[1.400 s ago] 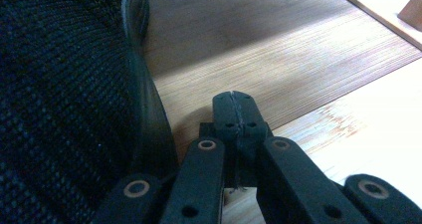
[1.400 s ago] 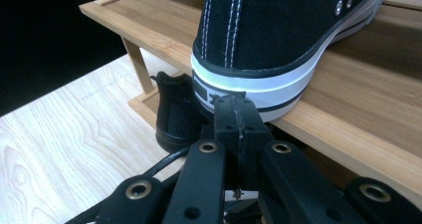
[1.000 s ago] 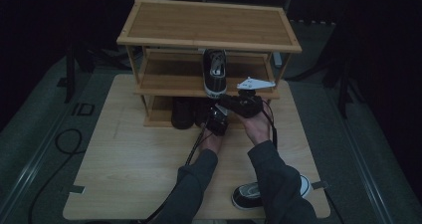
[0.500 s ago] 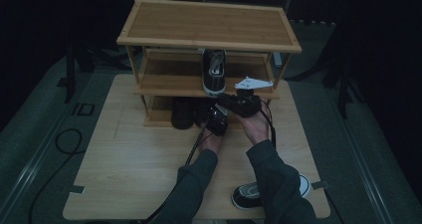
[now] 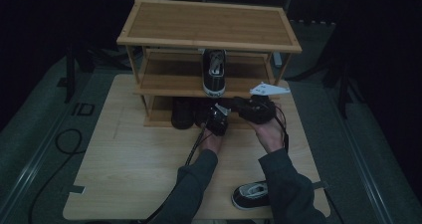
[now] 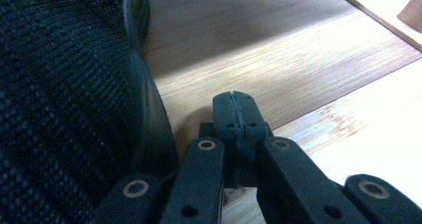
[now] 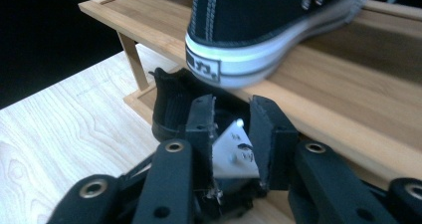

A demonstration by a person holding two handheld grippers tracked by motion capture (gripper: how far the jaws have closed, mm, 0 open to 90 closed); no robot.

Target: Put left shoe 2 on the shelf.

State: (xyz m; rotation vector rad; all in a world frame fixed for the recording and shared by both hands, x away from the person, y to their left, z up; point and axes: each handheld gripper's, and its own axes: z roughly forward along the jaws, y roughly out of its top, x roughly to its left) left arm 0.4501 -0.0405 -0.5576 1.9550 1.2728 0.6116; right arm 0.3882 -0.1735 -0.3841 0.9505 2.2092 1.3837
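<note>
Standing at the front of the rack (image 5: pixel 209 45), centre of the high view, both grippers work at its lowest shelf, where dark shoes are being stowed.

Left gripper (image 6: pixel 235 115): jaws clenched flat together with nothing between them. It lies low on the bottom shelf (image 6: pixel 278 55), its side close against the black shoe (image 6: pixel 64 94) at the left of its view. Judged to be steadying or nudging that shoe with the closed jaws rather than gripping it; actual contact cannot be confirmed.

Right gripper (image 7: pixel 233 134): jaws have just been opening and now stand part-way apart, released, with no shoe between them; only the left gripper's grey plate shows through the gap. Beyond it the dark shoe sits upright on the bottom shelf at centre frame, free of the pads. Judged a let-go after placing.

Sneaker (image 5: pixel 214 70): on the middle shelf, centre of the high view, heel hanging slightly over the front edge, sole down.

Second sneaker (image 5: pixel 253 195): on the bench (image 5: pixel 129 159), lower right of the high view beside the right sleeve, not yet shelved and likely next.
</note>
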